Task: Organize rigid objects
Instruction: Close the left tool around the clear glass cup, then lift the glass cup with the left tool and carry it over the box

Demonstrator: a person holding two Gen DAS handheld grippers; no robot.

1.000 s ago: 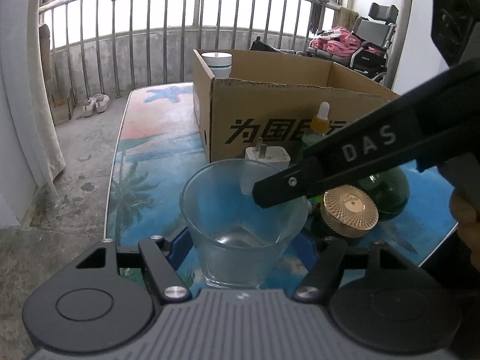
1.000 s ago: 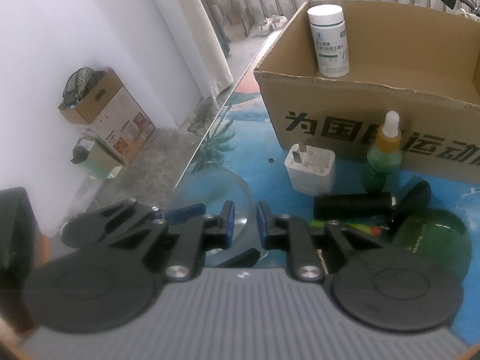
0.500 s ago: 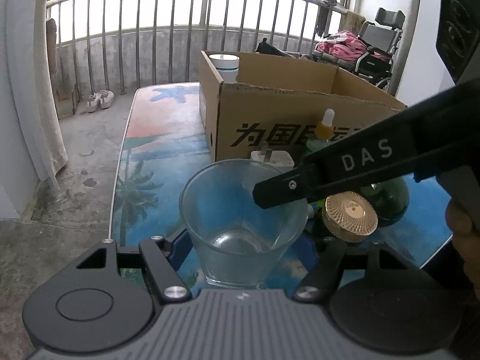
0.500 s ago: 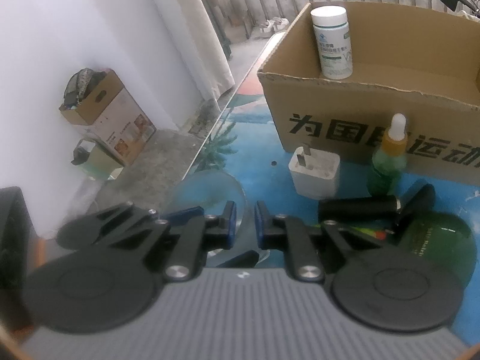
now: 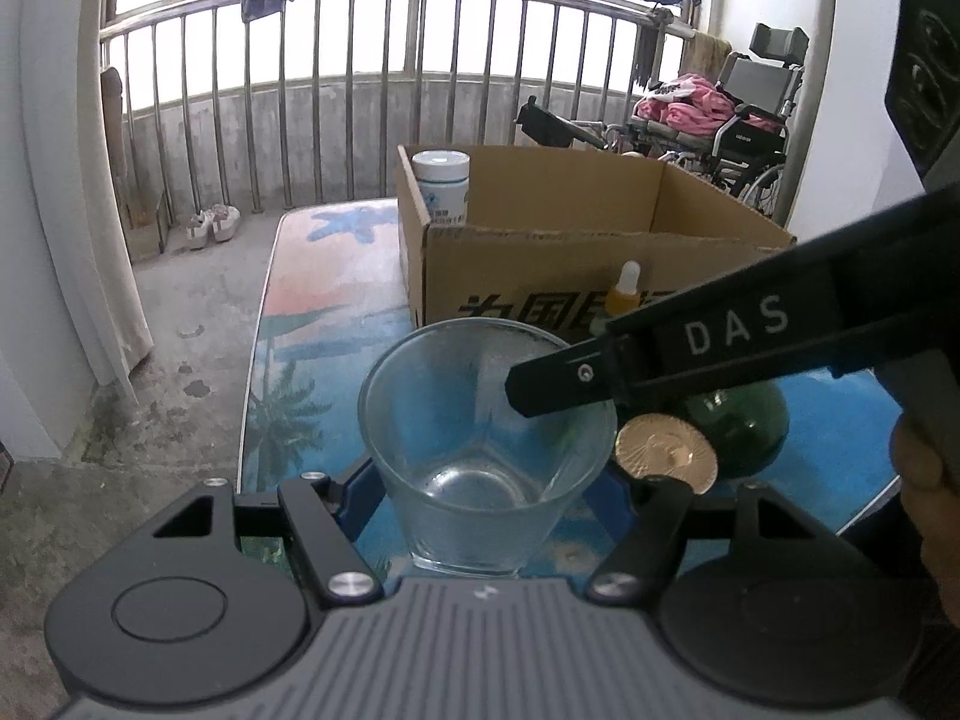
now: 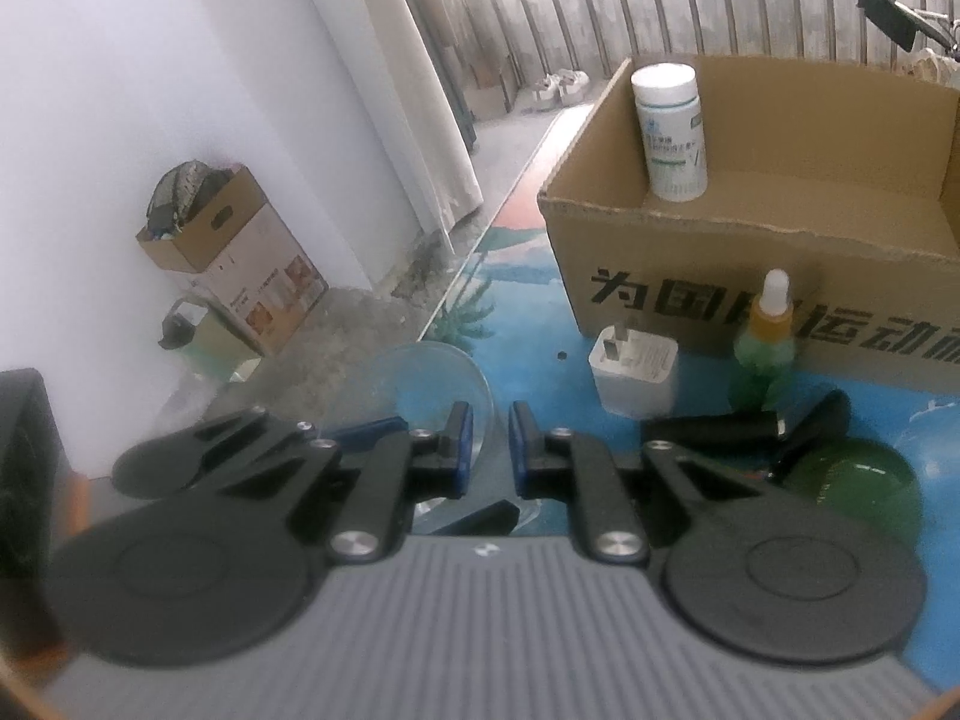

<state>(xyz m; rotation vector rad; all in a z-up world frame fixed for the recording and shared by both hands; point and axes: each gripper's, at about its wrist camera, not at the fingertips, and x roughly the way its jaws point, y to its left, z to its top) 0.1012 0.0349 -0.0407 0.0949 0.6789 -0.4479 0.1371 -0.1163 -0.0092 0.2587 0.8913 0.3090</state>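
Observation:
My left gripper [image 5: 486,498] is shut on a clear glass tumbler [image 5: 486,450] and holds it upright, raised off the table. My right gripper [image 6: 491,447] has its jaws nearly closed with a narrow gap, nothing between them, just above the tumbler's rim [image 6: 432,384]; its finger [image 5: 576,375] crosses the tumbler in the left wrist view. An open cardboard box [image 5: 600,258] stands behind with a white pill bottle [image 6: 671,132] inside. A white charger plug [image 6: 636,375], a dropper bottle [image 6: 765,342], a black cylinder [image 6: 714,429] and a green jar [image 6: 858,489] lie before the box.
A gold round lid [image 5: 666,450] sits beside the green jar [image 5: 738,438]. The table edge [image 5: 258,360] drops to a concrete floor on the left. A railing [image 5: 360,102] and a wheelchair [image 5: 744,132] stand behind. A small carton [image 6: 240,264] sits on the floor.
The left gripper has lifted the tumbler and tilted the view up; the box interior and pill bottle show more. The right gripper has risen with it, jaws unchanged.

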